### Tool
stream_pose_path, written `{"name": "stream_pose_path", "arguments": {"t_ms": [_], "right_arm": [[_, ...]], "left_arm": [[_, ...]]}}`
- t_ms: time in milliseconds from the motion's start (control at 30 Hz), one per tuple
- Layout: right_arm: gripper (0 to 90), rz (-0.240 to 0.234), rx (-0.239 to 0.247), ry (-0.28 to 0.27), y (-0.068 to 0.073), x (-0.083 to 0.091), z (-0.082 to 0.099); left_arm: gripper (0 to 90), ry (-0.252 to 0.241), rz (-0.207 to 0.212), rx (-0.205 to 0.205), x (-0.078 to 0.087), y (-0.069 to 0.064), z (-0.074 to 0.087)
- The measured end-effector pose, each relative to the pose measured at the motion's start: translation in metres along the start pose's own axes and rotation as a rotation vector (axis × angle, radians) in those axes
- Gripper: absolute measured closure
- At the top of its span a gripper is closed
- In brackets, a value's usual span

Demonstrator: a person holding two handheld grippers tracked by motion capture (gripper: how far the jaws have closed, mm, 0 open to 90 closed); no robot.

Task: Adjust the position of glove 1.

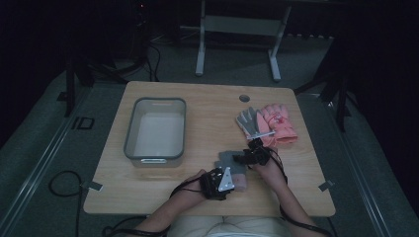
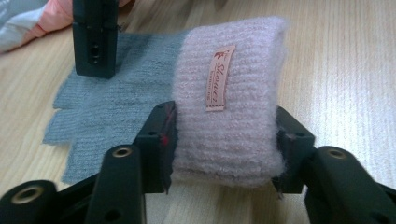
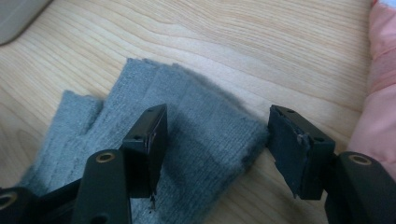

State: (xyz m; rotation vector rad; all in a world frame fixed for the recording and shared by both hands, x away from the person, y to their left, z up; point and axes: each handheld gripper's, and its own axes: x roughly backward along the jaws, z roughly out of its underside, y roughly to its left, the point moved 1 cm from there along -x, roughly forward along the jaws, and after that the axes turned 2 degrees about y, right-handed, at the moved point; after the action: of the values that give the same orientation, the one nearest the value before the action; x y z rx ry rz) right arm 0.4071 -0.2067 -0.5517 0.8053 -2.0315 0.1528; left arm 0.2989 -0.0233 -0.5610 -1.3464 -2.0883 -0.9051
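A knit glove with a grey hand [image 1: 228, 159] and a pink cuff [image 1: 240, 182] lies on the wooden table [image 1: 207, 103] near its front edge. My left gripper [image 1: 236, 182] is shut on the pink cuff [image 2: 224, 121], which bears a small label; one pad presses each side. My right gripper [image 1: 239, 158] is open over the grey finger end [image 3: 201, 135], with one jaw above the fabric and the other at its edge. In the left gripper view one black finger [image 2: 95, 39] of the right gripper stands on the grey knit [image 2: 116, 98].
A grey plastic bin [image 1: 129, 133] stands at the table's left. A grey and a pink padded glove [image 1: 251, 122] [image 1: 279, 124] lie at the right back, close to my right gripper; the pink one [image 3: 378, 93] is beside its right jaw. A cable hole [image 1: 244, 98] sits near the far edge.
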Motion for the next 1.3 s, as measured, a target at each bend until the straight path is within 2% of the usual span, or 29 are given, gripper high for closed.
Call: {"name": "stream_pose_path", "arguments": {"t_ms": [133,167,200,367,467,533,600,733,833,867,1000,1200,1300], "right_arm": [[47.4,-0.034,-0.013,-0.006,0.001,0.000,0.001],[50.5,-0.055,-0.017,-0.004,0.002,0.000,0.001],[53.0,-0.079,-0.025,0.002,0.002,-0.001,0.001],[59.0,-0.105,-0.025,0.004,0.006,-0.005,-0.002],[65.0,-0.124,-0.018,0.008,0.011,-0.006,-0.004],[68.6,-0.129,0.002,0.006,0.015,-0.005,-0.005],[70.3,-0.145,0.043,-0.020,0.019,0.000,-0.006],[71.8,-0.151,0.074,-0.060,0.027,0.010,-0.011],[72.0,-0.157,0.073,-0.072,0.029,0.013,-0.014],[72.1,-0.156,0.073,-0.078,0.030,0.014,-0.015],[72.3,-0.166,0.080,-0.112,0.033,0.027,-0.023],[72.3,-0.176,0.096,-0.163,0.039,0.043,-0.035],[72.3,-0.176,0.094,-0.178,0.041,0.049,-0.041]], "left_arm": [[60.5,-0.015,0.047,0.044,0.003,0.008,0.002],[62.4,-0.018,0.057,0.053,0.003,0.010,0.002],[63.5,-0.016,0.065,0.054,0.003,0.011,0.002],[66.4,0.004,0.087,0.059,0.004,0.014,-0.001],[67.2,0.010,0.106,0.081,0.005,0.018,0.000],[67.5,0.015,0.108,0.080,0.006,0.018,0.001],[67.9,0.021,0.111,0.084,0.008,0.019,0.001],[68.5,0.031,0.114,0.096,0.010,0.021,-0.001],[68.9,0.034,0.117,0.105,0.013,0.025,-0.001],[68.9,0.041,0.118,0.106,0.018,0.030,-0.002],[68.9,0.039,0.110,0.104,0.030,0.037,-0.007],[68.9,0.056,0.087,0.059,0.052,0.044,-0.021],[68.9,0.052,0.079,0.056,0.061,0.049,-0.025]]}}
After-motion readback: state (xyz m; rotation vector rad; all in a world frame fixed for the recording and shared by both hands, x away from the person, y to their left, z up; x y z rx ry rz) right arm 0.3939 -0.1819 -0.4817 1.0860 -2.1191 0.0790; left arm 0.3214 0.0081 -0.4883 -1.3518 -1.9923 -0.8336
